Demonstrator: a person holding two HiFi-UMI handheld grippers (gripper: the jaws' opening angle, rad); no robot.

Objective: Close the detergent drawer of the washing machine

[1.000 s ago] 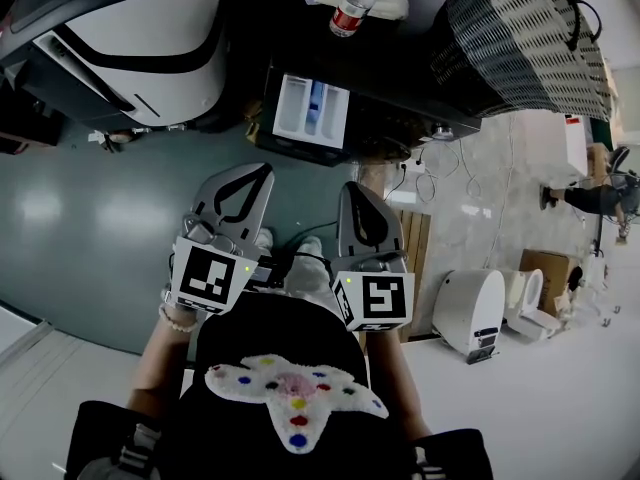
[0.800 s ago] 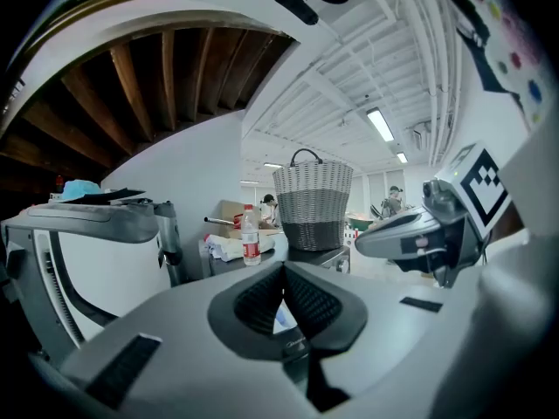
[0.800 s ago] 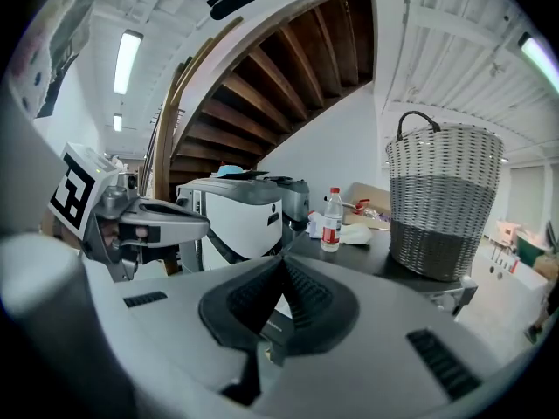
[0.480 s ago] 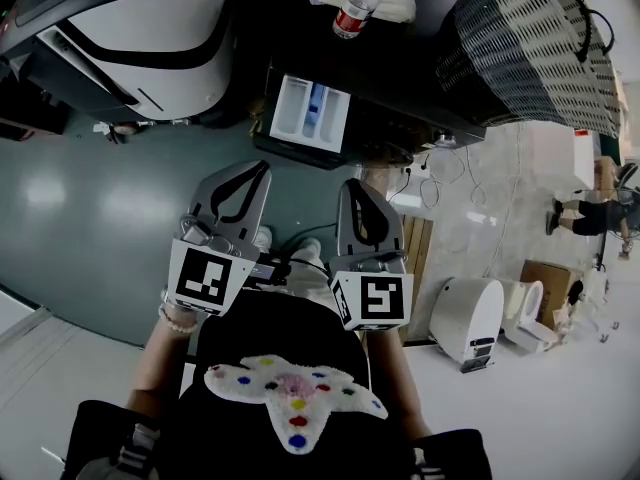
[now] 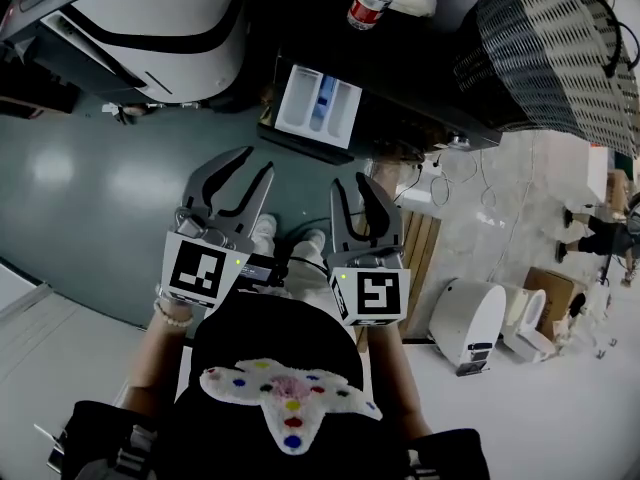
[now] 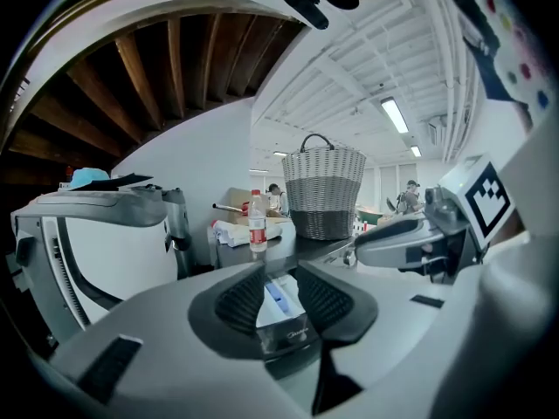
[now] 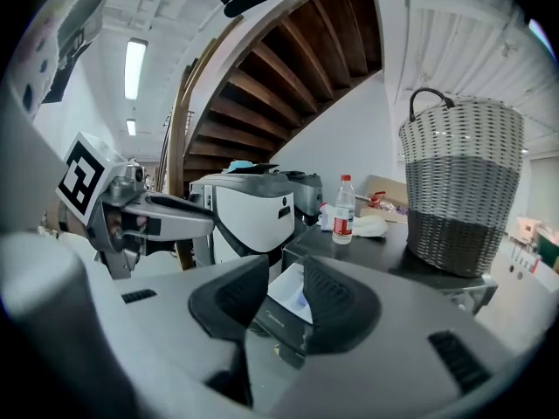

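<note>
Detergent drawer (image 5: 316,105) stands pulled out of the washing machine (image 5: 420,68), ahead of both grippers and well apart from them. Likely light, rigid plastic on slides: push flat on the front panel, no grip needed. Left gripper (image 5: 250,163) and right gripper (image 5: 352,183) sit side by side, aimed at it and tilted slightly down. Both sets of jaws have just been opening, moderately apart, nothing between.

The grey floor (image 5: 90,178) in front of the pulled-out detergent drawer (image 5: 318,103) leaves an open lane straight to its front. A big white machine (image 5: 150,28) crowds the left flank, close beside the washing machine (image 5: 420,58). Wooden slats (image 5: 415,253) lie off to the right. On the top, a bottle (image 5: 372,3) and a wicker basket (image 5: 550,58) take up room
</note>
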